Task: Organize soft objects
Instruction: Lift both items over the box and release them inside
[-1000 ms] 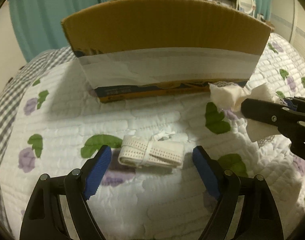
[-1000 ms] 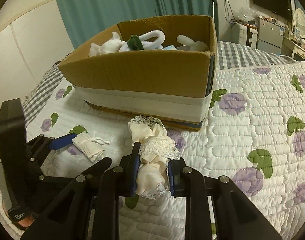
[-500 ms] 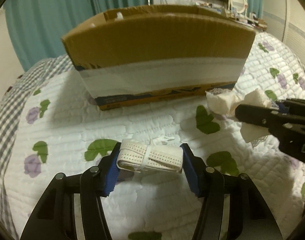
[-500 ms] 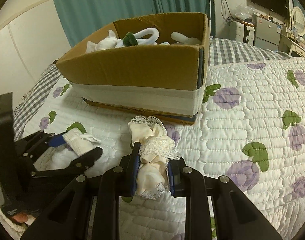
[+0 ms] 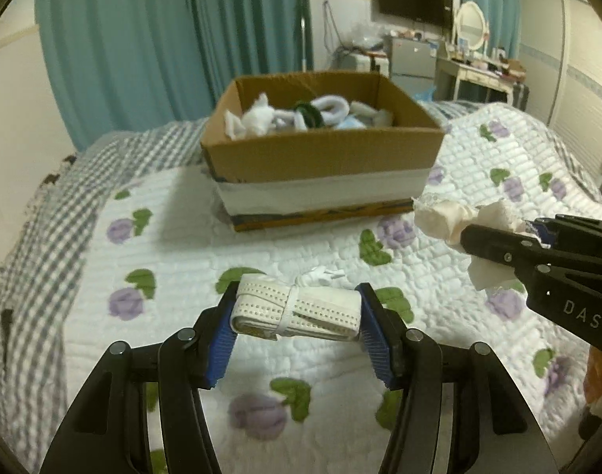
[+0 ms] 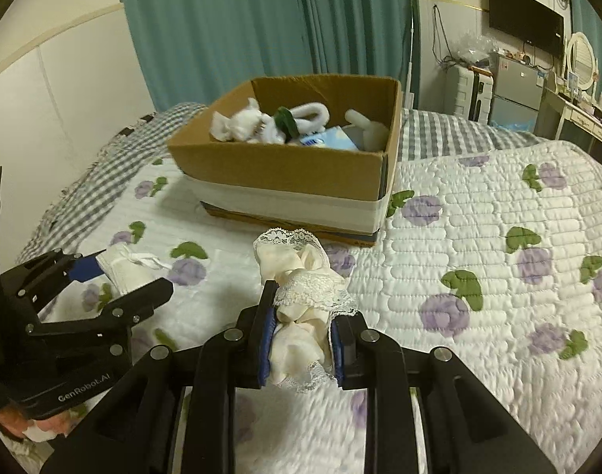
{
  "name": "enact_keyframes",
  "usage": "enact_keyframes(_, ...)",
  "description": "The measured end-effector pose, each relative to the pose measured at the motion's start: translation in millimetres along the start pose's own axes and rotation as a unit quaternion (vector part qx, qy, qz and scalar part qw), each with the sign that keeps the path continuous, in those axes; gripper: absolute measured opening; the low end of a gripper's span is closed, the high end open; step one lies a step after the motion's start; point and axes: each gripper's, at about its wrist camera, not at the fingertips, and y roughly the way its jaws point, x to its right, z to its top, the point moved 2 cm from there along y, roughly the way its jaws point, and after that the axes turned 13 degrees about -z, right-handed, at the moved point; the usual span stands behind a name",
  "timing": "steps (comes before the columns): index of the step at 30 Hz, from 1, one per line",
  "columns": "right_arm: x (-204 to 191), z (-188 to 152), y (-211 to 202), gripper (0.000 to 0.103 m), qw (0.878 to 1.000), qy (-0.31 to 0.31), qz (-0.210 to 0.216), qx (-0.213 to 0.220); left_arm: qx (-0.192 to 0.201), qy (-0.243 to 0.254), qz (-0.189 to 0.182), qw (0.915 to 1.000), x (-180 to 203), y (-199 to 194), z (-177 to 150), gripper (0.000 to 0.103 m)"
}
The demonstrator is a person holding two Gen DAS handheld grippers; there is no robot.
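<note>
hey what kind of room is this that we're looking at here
Most likely a bedroom: the cardboard box sits on a bed under a flowered quilt, teal curtains hang behind it, and a dressing table with an oval mirror stands by the far wall.

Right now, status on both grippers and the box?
Left gripper shut on white rolled band. Right gripper shut on cream lace cloth. Cardboard box ahead, open, path clear.
</note>
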Motion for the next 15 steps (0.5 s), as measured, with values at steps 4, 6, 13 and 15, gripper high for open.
enact_keyframes(4,-1,9,-31,0.022,1.000,-0.005,-0.004,0.014,0.008,0.008,-0.006,0.9999,5,-26,5,0.056)
enact_keyframes(6,1,14,-45,0.022,1.000,-0.006,-0.001,0.024,0.021,0.023,-0.003,0.9995,9,-40,12,0.056)
enact_keyframes(13,10,65,-93,0.022,0.997,-0.011,0.000,0.080,0.078,0.038,0.000,0.9963,12,-82,60,0.056)
enact_keyframes(15,14,85,-102,0.022,0.995,-0.015,-0.006,0.099,0.095,0.043,-0.001,0.9946,11,-91,79,0.056)
